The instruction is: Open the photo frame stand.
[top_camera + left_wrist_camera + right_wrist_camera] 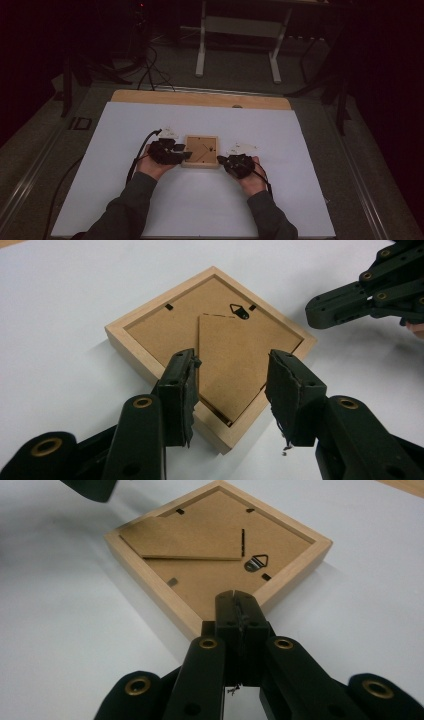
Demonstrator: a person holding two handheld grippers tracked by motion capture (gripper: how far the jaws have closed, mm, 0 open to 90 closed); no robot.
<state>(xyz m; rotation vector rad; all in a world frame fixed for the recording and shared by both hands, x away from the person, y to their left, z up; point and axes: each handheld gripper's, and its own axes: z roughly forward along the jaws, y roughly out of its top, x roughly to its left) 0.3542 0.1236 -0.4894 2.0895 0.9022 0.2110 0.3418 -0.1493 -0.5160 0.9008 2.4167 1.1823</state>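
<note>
**Two grippers working the back of a face-down picture frame**

The left gripper [232, 390] is holding its jaws partly apart, gripping nothing, straddling the near corner of the picture frame [210, 347] where the folding stand [230, 360] is lying flat. The right gripper [235, 612] is keeping its jaws pressed fully together, empty, with the tip poised at the frame's wooden edge near the hanger [256, 562].

To do this step well, the closed right tip should probably be pinning the rim so the frame is not sliding on the white worktop [200, 200] while the left jaws are working the backing.

The gripper views are revealing the small retaining tabs [172, 582] and the hanger; the high view is instead showing both hands flanking the frame [200, 151] mid-worktop, and the floor beyond.
</note>
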